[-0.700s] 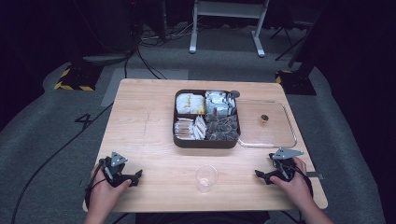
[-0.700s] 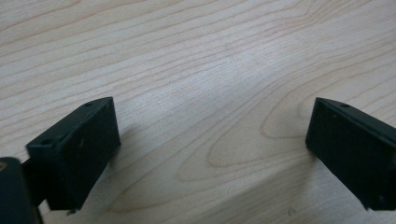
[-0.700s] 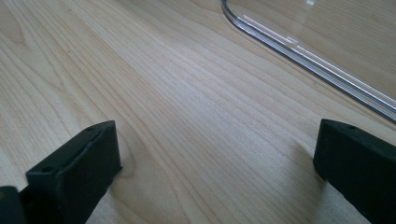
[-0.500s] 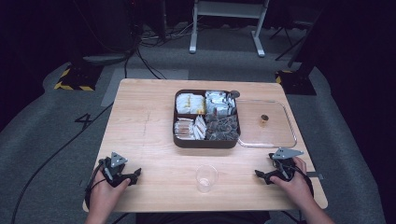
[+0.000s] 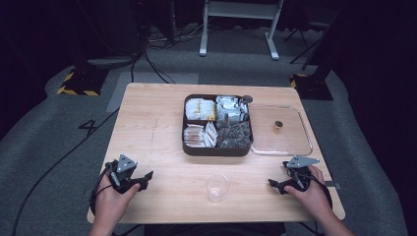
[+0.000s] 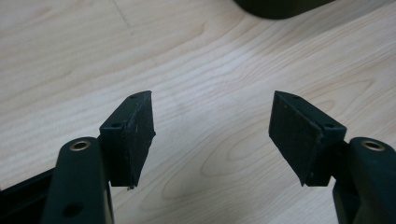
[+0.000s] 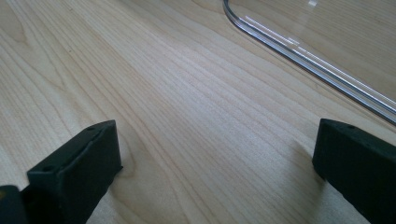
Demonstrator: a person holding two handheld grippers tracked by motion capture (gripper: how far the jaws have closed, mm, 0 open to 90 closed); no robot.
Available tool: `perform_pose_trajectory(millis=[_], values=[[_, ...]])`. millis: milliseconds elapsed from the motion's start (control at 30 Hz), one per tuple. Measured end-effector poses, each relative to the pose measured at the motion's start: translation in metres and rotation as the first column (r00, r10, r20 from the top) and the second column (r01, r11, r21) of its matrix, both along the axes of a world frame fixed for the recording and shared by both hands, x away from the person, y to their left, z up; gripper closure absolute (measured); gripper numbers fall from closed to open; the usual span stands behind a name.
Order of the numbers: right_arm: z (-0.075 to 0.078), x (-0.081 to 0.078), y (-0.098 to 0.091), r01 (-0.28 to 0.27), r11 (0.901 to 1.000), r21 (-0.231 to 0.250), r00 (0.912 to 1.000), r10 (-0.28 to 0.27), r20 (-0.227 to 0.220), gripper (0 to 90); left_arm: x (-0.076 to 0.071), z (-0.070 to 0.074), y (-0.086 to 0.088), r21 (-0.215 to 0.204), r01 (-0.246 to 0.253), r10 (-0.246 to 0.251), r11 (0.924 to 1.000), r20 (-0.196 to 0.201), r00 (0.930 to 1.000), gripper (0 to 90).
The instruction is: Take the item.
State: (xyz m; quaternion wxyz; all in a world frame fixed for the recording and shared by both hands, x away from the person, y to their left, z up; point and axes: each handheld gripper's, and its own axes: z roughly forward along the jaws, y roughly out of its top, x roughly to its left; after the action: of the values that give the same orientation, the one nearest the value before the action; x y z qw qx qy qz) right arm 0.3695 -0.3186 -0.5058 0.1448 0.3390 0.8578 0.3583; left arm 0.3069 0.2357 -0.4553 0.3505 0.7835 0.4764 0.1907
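Both jaws gape: left hand-held gripper [image 5: 146, 178] empty; right hand-held gripper [image 5: 273, 184] too.

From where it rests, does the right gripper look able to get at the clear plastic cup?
Probably yes. The right gripper rests open on the table, and the clear cup stands upright to its left near the front edge, with bare wood between them. The tray and lid lie farther back.
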Motion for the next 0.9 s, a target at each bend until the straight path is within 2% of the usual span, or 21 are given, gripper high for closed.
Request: perform_pose_trajectory(millis=[100,167,200,233,467,533,667,700,900], values=[[0.000,0.000,0.000,0.002,1.0000,0.000,1.0000,-0.002,-0.001,1.1,0.000,0.008,-0.005,0.000,0.006,-0.006,1.0000,0.010,0.9999,31.5],[0.000,-0.001,0.000,0.006,1.0000,0.000,1.0000,-0.006,-0.001,1.1,-0.001,0.019,-0.012,-0.018,-0.017,0.018,0.9997,0.052,0.9985,30.1],[0.000,-0.001,0.000,0.006,1.0000,0.000,1.0000,-0.006,-0.001,1.1,-0.001,0.019,-0.012,-0.018,-0.017,0.018,0.9997,0.052,0.9985,30.1],[0.000,-0.001,0.000,0.008,1.0000,0.000,1.0000,-0.008,-0.001,1.1,0.000,0.025,-0.016,-0.022,-0.019,0.021,0.9996,0.058,0.9981,30.1],[0.000,-0.001,0.000,0.012,0.9999,0.001,0.9999,-0.012,-0.001,1.2,0.001,0.041,-0.028,-0.037,-0.007,0.009,0.9993,0.065,0.9978,30.4],[0.000,-0.001,0.000,0.012,0.9999,0.001,0.9999,-0.012,-0.002,1.2,0.001,0.046,-0.032,-0.037,-0.018,0.020,0.9991,0.059,0.9981,33.4],[0.000,-0.001,0.000,0.012,0.9999,0.001,0.9999,-0.012,-0.001,1.2,0.003,0.058,-0.039,-0.044,-0.045,0.047,0.9980,0.052,0.9975,32.7],[0.000,-0.001,0.000,0.012,0.9999,0.001,0.9999,-0.012,-0.001,1.2,0.006,0.062,-0.044,-0.047,-0.032,0.035,0.9984,0.066,0.9972,32.5],[0.000,-0.001,0.000,0.012,0.9999,0.002,0.9999,-0.012,-0.001,1.2,0.018,0.068,-0.059,-0.044,-0.005,0.009,0.9990,0.076,0.9970,32.6]])
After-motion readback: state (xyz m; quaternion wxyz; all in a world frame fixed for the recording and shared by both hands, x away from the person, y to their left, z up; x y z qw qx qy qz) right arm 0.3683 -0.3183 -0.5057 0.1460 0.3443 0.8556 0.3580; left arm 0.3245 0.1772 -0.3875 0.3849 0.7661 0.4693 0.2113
